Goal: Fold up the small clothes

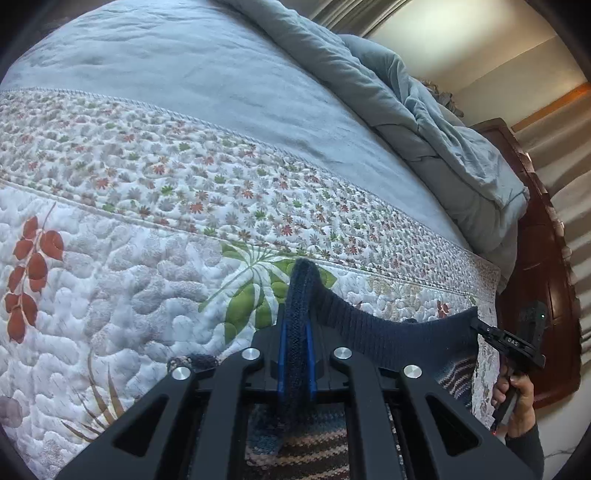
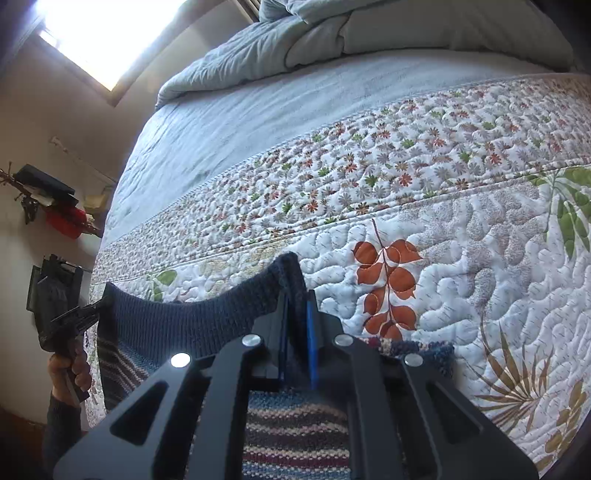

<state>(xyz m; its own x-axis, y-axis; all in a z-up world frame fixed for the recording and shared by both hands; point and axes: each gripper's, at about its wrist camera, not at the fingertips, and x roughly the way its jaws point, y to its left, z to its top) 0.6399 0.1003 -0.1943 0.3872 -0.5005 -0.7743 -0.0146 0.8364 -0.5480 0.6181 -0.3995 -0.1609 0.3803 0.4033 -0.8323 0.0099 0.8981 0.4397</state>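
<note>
In the left wrist view, the left hand-held gripper points down toward a bed, its blue-lined jaws pressed together on a fold of dark navy ribbing that sticks up past the fingertips. That ribbing is the edge of a knitted garment, which stretches in a sagging band to the right, where the right hand-held gripper pinches its other end. A person's hand grips that tool's handle at the lower right, a dark sleeve below it. Under the jaws the garment's body hangs down, striped in blue, cream and brown. Beneath lies a white quilt stitched with orange and green leaf patterns and a band of small flowers. Farther back is a plain blue sheet, with a crumpled blue duvet heaped at the right against a dark wooden bed frame.

In the right wrist view, the right hand-held gripper is likewise closed tight on the navy ribbed edge, a tuft of knit rising above its fingertips. The knitted garment runs left in a drooping band to the left hand-held gripper, which clamps the far corner; a hand holds it from below. The striped body of the garment hangs beneath the jaws, near the edge of the quilt. The blue sheet and the duvet lie beyond. At the left, a pale wall carries dark and red items, too small to identify, and a bright window glows at the top.
</note>
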